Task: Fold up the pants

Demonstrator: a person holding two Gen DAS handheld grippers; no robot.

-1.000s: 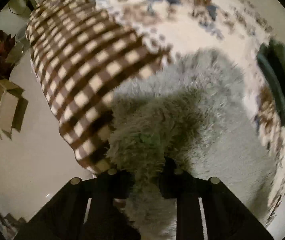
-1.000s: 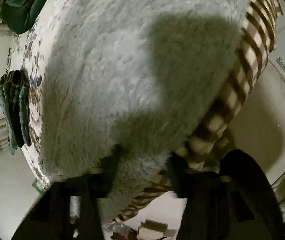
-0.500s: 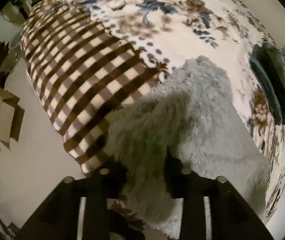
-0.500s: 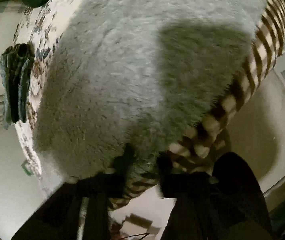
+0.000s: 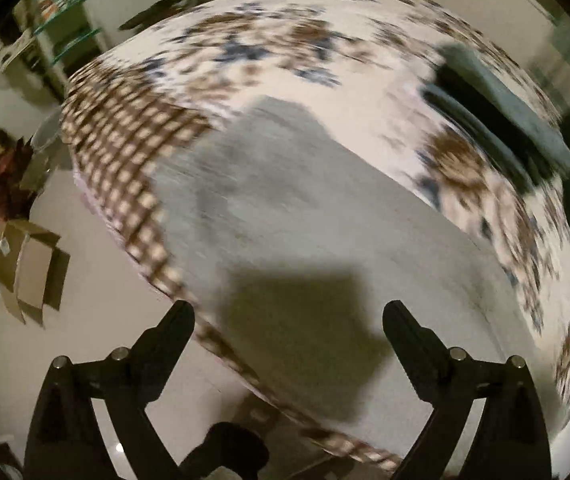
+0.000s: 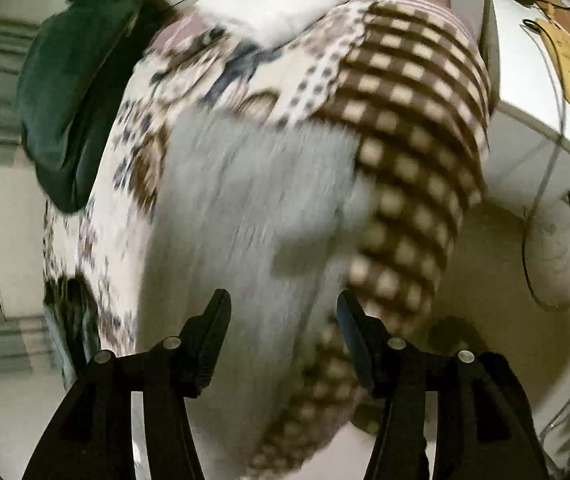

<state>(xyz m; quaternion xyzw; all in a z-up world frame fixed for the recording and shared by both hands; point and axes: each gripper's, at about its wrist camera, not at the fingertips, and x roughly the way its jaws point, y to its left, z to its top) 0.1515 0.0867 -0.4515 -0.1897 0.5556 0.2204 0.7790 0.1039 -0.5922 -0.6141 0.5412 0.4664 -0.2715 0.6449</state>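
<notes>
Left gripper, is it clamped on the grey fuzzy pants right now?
No, the left gripper has its jaws spread wide with nothing between them, above the grey pants lying flat on the bed.

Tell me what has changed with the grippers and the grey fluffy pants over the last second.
Both let go. The left hand-held gripper and the right hand-held gripper, each clamped on an edge of the grey fluffy pants a second ago, now stand open and pulled back above them. The pants lie flat and released on the floral-and-checked blanket, as before. The folded dark green garment has not moved.
</notes>
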